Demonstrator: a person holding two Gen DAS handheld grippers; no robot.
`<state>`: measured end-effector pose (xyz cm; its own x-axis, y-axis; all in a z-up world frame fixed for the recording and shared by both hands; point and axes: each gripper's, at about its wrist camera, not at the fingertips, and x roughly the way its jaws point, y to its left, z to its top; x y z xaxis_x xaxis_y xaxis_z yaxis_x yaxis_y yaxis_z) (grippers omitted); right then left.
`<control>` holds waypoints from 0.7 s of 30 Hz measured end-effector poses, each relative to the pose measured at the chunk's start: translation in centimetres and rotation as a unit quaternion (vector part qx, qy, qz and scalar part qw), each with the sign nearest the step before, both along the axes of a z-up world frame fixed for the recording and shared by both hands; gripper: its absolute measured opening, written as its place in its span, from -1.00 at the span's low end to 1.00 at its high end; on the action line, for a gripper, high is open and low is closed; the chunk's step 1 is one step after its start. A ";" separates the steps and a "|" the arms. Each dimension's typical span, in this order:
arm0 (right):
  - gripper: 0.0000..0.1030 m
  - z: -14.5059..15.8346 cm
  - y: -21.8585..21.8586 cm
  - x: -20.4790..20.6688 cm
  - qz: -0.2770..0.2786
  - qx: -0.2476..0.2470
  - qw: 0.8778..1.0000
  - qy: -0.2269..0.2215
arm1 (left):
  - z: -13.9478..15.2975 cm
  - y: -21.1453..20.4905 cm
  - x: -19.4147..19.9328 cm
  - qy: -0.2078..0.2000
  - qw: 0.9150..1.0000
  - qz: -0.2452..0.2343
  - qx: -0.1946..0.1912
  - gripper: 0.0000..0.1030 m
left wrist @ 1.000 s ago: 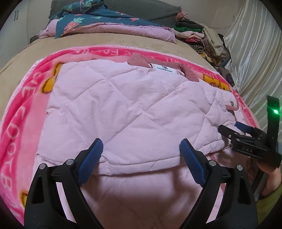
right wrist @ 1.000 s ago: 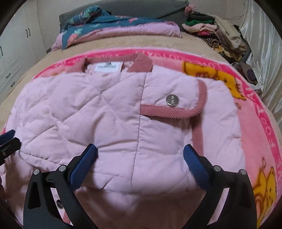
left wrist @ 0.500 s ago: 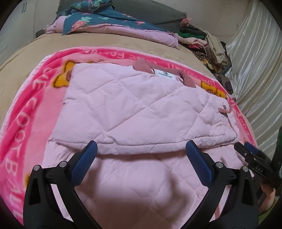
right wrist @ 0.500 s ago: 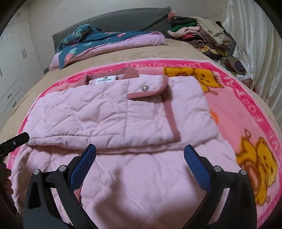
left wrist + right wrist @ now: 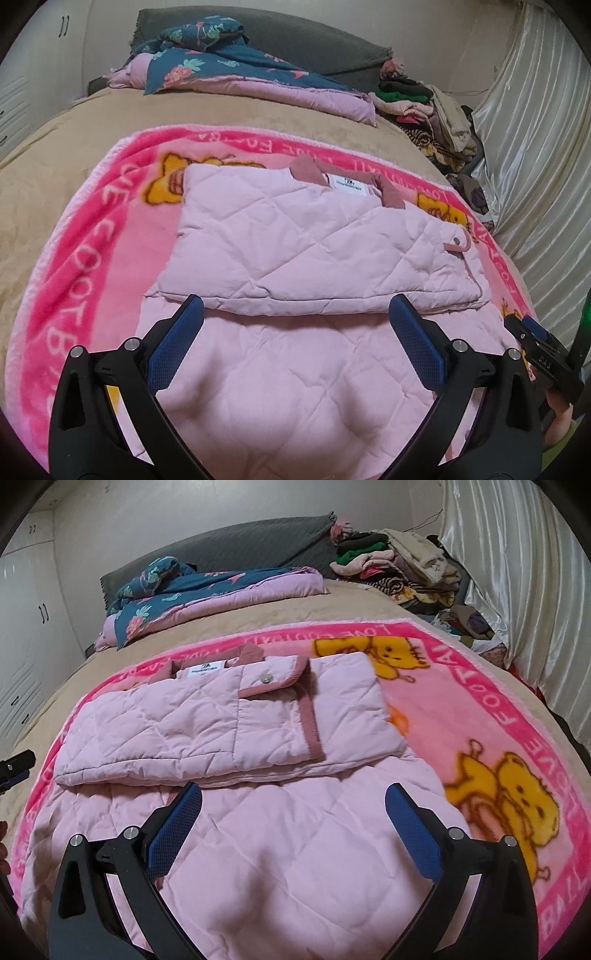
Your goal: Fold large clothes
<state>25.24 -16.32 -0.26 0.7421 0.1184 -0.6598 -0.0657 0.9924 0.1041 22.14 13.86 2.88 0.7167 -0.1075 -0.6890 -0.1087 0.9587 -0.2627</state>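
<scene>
A pale pink quilted jacket (image 5: pixel 236 723) lies partly folded on a pink cartoon-bear blanket (image 5: pixel 491 716) spread across a tan-covered bed (image 5: pixel 74 158). Its collar end, white label up, points to 12 o'clock, and one layer already lies doubled over the body, its folded edge running across the middle of both wrist views. The lower half spreads flat toward 6 o'clock, which suggests at least one more fold is left before the garment is compact.

The left gripper (image 5: pixel 295 349) hovers above that unfolded lower half, jaws spread wide and holding nothing. The right gripper (image 5: pixel 293 825) hangs likewise over the same stretch of fabric, jaws wide apart and empty; it also shows at the 4 o'clock edge of the left view.

A snap-button flap (image 5: pixel 273 686) trimmed in dusty rose sits on top of the doubled layer, toward 1 o'clock in the right view. At the head of the bed, around 12 o'clock, lie a navy floral quilt (image 5: pixel 221 70) and a grey cushion (image 5: pixel 314 40). A heap of assorted clothes (image 5: pixel 391 565) is piled at 1 o'clock beside a pale satin curtain (image 5: pixel 517 572). All of it lies well apart from the jacket; nothing appears to block the next fold.
</scene>
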 end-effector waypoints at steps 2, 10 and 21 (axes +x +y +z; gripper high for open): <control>0.92 0.4 -0.6 -0.5 -0.005 0.003 1.000 -0.006 | 0.5 0.0 -0.4 -0.009 1.000 0.001 0.001 0.82; 0.92 2.6 -2.0 -2.4 -0.013 -0.003 0.999 -0.035 | 1.9 -0.1 -2.5 -0.034 0.999 0.002 0.014 0.82; 0.92 3.1 -3.8 -4.1 -0.018 -0.011 0.999 -0.045 | 2.0 -0.3 -5.6 -0.051 0.999 0.014 0.006 0.82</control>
<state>21.10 -20.10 2.87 0.8014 0.0766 -0.5931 -0.0384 0.9963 0.0769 16.53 13.60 4.86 0.7865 -0.0782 -0.6126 -0.1093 0.9586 -0.2628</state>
